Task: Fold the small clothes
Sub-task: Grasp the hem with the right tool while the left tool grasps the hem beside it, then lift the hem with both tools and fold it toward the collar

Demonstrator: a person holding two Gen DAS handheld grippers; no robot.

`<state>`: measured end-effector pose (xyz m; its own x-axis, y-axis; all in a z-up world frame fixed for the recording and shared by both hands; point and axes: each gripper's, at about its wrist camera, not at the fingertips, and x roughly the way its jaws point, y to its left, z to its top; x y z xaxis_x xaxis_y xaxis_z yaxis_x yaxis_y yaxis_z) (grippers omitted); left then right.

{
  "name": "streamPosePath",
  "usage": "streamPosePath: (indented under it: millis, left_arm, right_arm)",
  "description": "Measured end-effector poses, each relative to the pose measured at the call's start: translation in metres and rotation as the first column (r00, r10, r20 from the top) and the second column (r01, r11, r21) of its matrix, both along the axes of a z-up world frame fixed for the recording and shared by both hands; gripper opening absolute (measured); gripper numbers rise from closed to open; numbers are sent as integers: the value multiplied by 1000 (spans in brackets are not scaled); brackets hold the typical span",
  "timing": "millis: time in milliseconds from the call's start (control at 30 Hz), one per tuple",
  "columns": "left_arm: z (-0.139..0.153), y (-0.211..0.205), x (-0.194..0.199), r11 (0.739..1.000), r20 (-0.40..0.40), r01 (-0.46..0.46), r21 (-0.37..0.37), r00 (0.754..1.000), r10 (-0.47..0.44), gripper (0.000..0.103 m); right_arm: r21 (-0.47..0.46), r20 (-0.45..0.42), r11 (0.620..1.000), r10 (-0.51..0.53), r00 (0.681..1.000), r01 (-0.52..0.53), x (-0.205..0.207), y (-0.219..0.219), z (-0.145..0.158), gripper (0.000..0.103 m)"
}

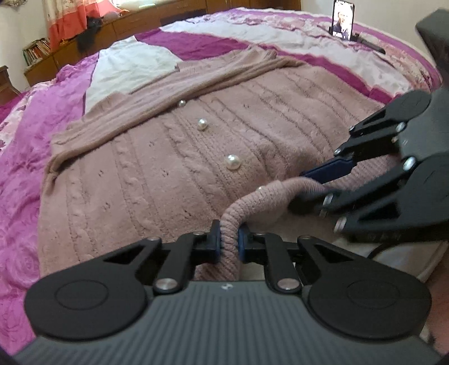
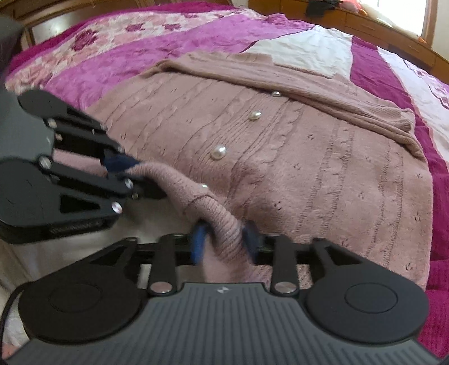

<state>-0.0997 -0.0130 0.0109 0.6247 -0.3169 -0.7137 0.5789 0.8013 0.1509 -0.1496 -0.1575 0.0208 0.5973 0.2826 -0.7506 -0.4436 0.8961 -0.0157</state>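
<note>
A dusty-pink knit cardigan (image 1: 174, 157) with pearl buttons (image 1: 233, 162) lies flat on the bed, its sleeves folded across the far end. Its ribbed near hem (image 1: 252, 202) is lifted into a rope-like bunch. My left gripper (image 1: 228, 241) is shut on that hem at the bottom of the left wrist view. My right gripper (image 1: 311, 185) comes in from the right and is shut on the same hem a short way along. In the right wrist view the cardigan (image 2: 308, 168) spreads ahead, the right gripper (image 2: 224, 241) clamps the hem, and the left gripper (image 2: 132, 174) holds it at the left.
The bed wears a magenta, pink and white bedspread (image 1: 22, 174). A white cloth (image 1: 126, 64) lies beyond the cardigan. A phone on a stand (image 1: 343, 19) sits at the far bed edge. Wooden cabinets with books (image 1: 36, 50) line the wall.
</note>
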Motion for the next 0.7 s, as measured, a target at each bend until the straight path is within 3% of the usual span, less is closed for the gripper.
streamPosePath:
  millis: [133,167,200,267,367,700]
  left_arm:
    - [12,4,-4,999,16,-9,-40,1000,10,13]
    - [14,5,-5,999,19,-15,-49,1000,16,13]
    - [17,6,-5,998,23,-19,-56,1000,21,13]
    - [23,8,-7,997,31,-29,-70,999,31,13]
    - [33,11,-9,995,47,-35,-91,998,39,13]
    - [71,18,4,982,117,-76,-171,988,97,13]
  right_arm:
    - [-33,13,999,-7,1000,7,1,5,-3,49]
    - [-37,23,999,-15,1000,16,0,5,-2,46]
    - [-36,39,999,-29,999,31,0,4,1,35]
    - [-21,65,999,-40,997,42,-2,2,7,23]
    - [-3,109,998,-56,993,56,-5,-1,18,16]
    - [105,244,991,-107,964,83,1,-6,71,14]
